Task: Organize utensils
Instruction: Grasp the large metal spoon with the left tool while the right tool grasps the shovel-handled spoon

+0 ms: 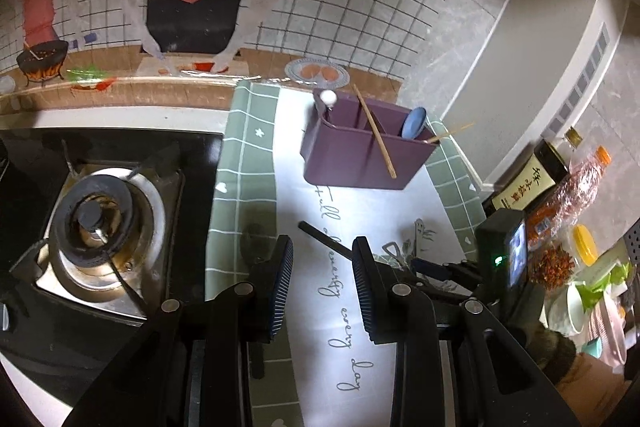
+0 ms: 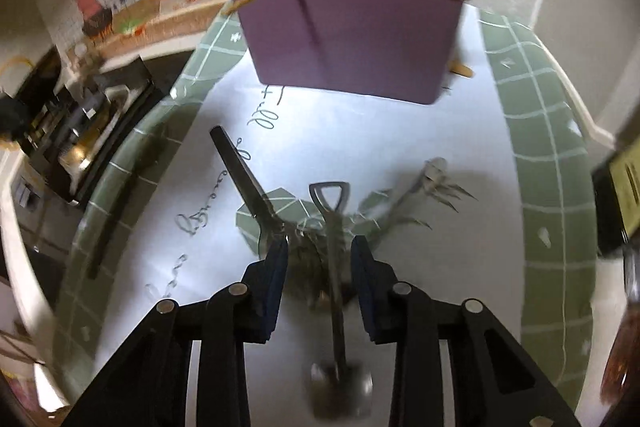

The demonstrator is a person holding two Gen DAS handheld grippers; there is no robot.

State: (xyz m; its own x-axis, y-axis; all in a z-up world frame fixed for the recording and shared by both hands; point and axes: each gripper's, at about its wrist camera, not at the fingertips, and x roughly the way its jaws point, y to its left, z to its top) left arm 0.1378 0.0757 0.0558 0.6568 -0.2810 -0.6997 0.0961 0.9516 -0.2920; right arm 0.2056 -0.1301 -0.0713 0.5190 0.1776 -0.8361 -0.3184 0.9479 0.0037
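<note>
A purple utensil holder [image 1: 362, 151] [image 2: 352, 35] stands on the mat, holding a blue spoon [image 1: 414, 123], a white-knobbed utensil [image 1: 329, 97] and wooden chopsticks [image 1: 376, 133]. A metal shovel-shaped spoon [image 2: 334, 267] lies on the mat between the open jaws of my right gripper [image 2: 320, 251]. A black-handled utensil [image 2: 244, 179] [image 1: 324, 239] lies just left of it. My left gripper [image 1: 322, 259] is open and empty above the mat, before the holder. The right gripper's body [image 1: 500, 259] shows at the right in the left wrist view.
A gas stove burner [image 1: 96, 223] sits left of the green-and-white mat [image 1: 240, 147]. Bottles, a sauce box [image 1: 528, 179] and food containers crowd the right side. A tiled, illustrated wall backs the counter.
</note>
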